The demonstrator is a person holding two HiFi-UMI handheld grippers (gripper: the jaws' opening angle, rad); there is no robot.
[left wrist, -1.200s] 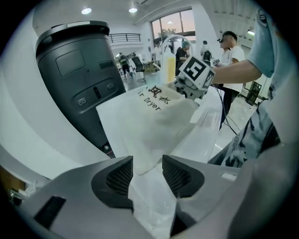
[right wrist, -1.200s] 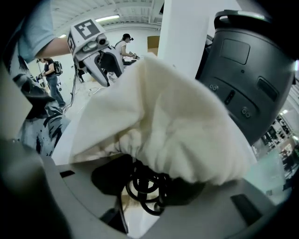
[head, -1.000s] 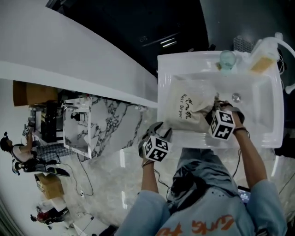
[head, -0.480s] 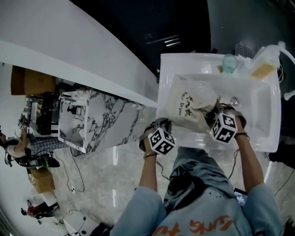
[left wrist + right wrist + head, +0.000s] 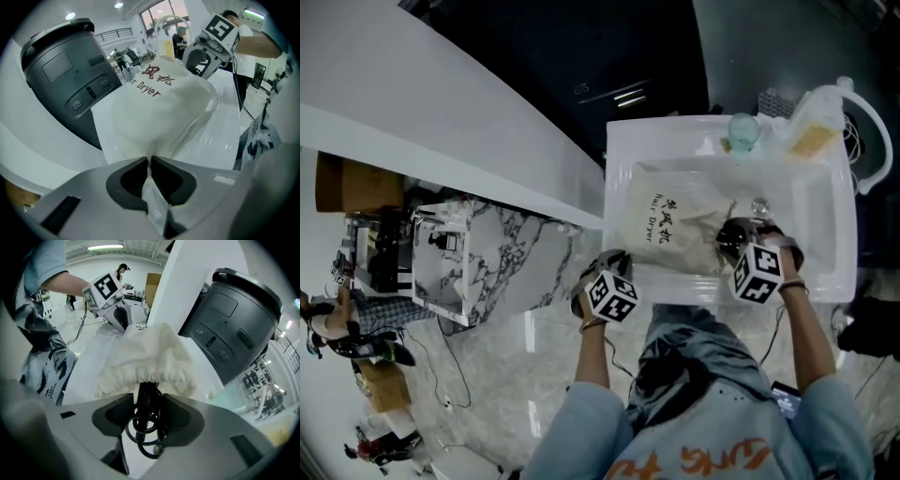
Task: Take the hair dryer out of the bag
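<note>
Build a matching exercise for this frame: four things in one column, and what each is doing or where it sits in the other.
Column one:
1. bag
2. left gripper
3. right gripper
4. bottle

Column two:
a. grips the black hair dryer at the gathered mouth
b. lies in the sink
c. pinches cream fabric
d. sits at the sink's far corner

Pairs: 1-b, 2-c, 3-a, 4-d.

The left gripper's fingers are closing, with the bag's fabric between them.
</note>
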